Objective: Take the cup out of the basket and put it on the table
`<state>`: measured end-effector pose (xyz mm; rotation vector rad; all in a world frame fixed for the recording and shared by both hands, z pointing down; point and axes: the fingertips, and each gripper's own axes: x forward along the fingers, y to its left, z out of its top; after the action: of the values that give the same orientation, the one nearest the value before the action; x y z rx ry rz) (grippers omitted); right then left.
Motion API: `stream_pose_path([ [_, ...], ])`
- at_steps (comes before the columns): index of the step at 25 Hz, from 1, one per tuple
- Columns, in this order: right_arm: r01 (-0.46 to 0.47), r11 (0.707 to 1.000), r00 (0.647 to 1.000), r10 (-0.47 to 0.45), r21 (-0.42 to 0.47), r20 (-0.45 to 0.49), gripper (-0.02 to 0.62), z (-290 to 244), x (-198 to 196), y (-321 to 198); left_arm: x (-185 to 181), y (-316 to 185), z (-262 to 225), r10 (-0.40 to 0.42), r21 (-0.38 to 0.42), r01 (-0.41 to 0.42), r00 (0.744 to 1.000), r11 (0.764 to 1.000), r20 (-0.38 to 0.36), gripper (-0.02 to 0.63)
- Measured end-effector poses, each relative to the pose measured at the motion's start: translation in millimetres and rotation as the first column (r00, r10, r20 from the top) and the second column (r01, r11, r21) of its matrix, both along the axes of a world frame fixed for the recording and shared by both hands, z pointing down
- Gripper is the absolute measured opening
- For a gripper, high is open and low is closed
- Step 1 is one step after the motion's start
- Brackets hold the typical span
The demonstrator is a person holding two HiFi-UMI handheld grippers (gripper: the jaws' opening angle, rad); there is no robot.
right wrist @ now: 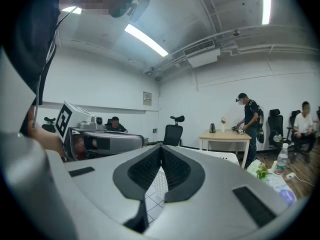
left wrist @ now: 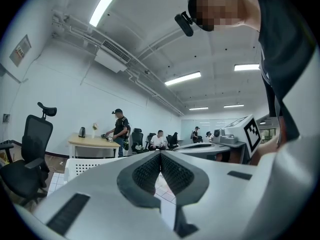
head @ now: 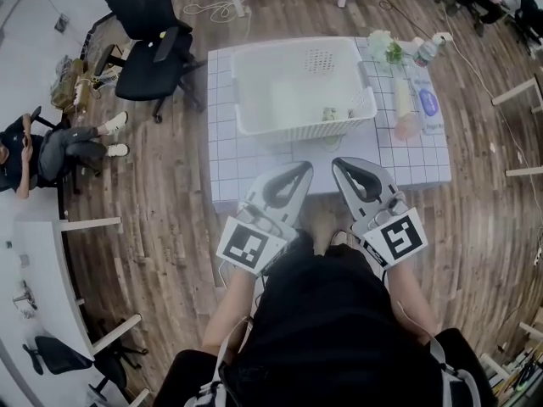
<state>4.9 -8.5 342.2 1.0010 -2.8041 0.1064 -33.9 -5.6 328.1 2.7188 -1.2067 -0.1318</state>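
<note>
Black-shirted chest sat nearest, left gripper and right gripper both shut and empty short of the table; the cup, apparently at 5 o'clock inside the basket dead ahead at 12, called for jaws opened before reaching in.

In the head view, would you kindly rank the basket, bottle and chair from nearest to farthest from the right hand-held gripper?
1. Basket, straight ahead on the table.
2. Bottle, at the table's far right.
3. Chair, off the table, far left.
</note>
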Motion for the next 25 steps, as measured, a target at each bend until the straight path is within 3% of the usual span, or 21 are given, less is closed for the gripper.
stream_pose_path([
  [13, -0.074, 0.997, 0.997, 0.074, 0.004, -0.007, 0.017, 3, -5, -27, -23, -28, 15, 0.021, -0.026, -0.02, 0.999, 0.999, 0.035, 0.011],
  [25, -0.02, 1.0, 0.999, 0.02, 0.018, 0.03, 0.017, 1, 11, -59, 0, -53, 20, -0.011, -0.052, 0.014, 0.998, 0.999, 0.054, 0.011],
])
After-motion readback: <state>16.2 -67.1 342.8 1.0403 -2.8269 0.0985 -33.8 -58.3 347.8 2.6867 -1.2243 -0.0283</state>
